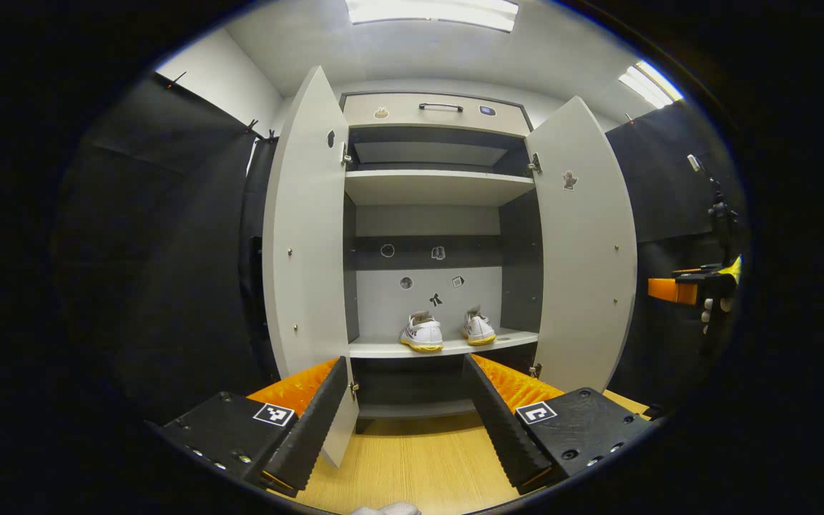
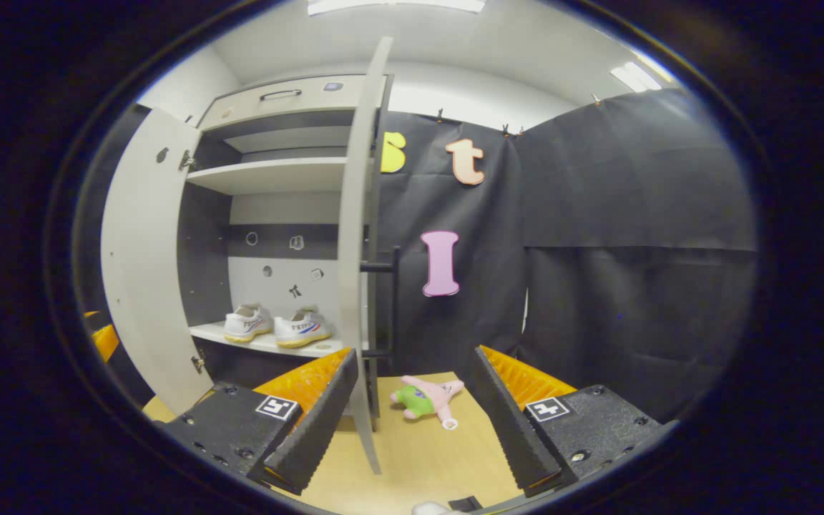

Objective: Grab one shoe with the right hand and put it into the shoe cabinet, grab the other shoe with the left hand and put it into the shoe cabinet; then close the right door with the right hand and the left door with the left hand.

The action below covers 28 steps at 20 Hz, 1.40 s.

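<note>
Two white shoes with yellow soles, one (image 1: 421,333) on the left and one (image 1: 478,327) on the right, stand side by side on a lower shelf (image 1: 390,348) of the grey shoe cabinet. Both doors hang open: the left door (image 1: 305,243) and the right door (image 1: 584,250). My left gripper (image 1: 412,429) faces the cabinet from the front, open and holding nothing. In the right gripper view the shoes (image 2: 247,323) (image 2: 302,330) sit on the shelf, and the right door (image 2: 356,236) stands edge-on between the fingers of my open right gripper (image 2: 412,422).
A small pink and green plush toy (image 2: 428,399) lies on the wooden floor (image 2: 419,458) right of the cabinet. An upper shelf (image 1: 433,187) and a top drawer with a handle (image 1: 440,107) belong to the cabinet. The other gripper (image 1: 698,290) shows far right.
</note>
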{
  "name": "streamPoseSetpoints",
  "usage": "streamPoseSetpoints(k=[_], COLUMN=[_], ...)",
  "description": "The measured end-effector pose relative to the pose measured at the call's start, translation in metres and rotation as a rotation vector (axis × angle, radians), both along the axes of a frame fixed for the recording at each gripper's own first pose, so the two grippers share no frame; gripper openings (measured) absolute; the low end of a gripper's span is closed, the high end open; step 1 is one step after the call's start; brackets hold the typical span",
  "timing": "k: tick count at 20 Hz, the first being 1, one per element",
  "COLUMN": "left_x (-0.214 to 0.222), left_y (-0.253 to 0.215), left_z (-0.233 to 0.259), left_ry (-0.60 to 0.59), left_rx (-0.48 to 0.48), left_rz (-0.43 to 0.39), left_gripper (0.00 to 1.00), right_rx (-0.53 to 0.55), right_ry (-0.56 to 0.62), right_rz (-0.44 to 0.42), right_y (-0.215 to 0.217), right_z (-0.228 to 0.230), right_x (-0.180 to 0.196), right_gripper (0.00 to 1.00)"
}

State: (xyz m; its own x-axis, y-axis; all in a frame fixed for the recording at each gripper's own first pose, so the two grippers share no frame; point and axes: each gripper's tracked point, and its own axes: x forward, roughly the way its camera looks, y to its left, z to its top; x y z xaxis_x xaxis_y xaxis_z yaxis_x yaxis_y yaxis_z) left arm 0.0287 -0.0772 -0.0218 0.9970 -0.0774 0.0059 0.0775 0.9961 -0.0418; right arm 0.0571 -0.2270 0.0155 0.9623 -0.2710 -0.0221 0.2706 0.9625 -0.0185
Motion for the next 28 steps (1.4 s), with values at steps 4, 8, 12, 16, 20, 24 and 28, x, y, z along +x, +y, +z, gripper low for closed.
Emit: streamPoseSetpoints(k=[4,8,12,16,20,24,28], left_x=[0.001,0.002,-0.002,-0.006,-0.016,-0.023,-0.025], left_y=[-0.007,-0.004,0.009,0.019,0.031,0.045,0.057], left_z=[0.003,0.003,-0.001,-0.004,-0.001,0.000,-0.003], left_ry=[0.002,0.010,0.023,0.027,0.028,0.031,0.034], left_rx=[-0.012,-0.021,-0.030,-0.052,-0.041,-0.027,-0.030], left_rz=[0.023,0.050,0.078,0.080,0.082,0.096,0.111], left_gripper=[0.97,0.97,0.96,0.96,0.97,0.97,0.96], right_rx=[0.002,-0.007,-0.086,-0.115,-0.087,-0.057,-0.041], right_ry=[0.005,0.006,0.018,0.029,0.019,0.009,0.037], right_rz=[-0.036,0.009,0.027,0.079,0.163,0.270,0.370], right_y=[-0.030,-0.024,-0.016,0.015,0.067,0.126,0.179], right_z=[0.009,0.016,0.022,0.024,0.021,0.016,0.007], right_x=[0.028,0.047,0.050,0.048,0.056,0.074,0.083], right_gripper=[1.00,1.00,0.95,0.95,0.95,0.95,0.97])
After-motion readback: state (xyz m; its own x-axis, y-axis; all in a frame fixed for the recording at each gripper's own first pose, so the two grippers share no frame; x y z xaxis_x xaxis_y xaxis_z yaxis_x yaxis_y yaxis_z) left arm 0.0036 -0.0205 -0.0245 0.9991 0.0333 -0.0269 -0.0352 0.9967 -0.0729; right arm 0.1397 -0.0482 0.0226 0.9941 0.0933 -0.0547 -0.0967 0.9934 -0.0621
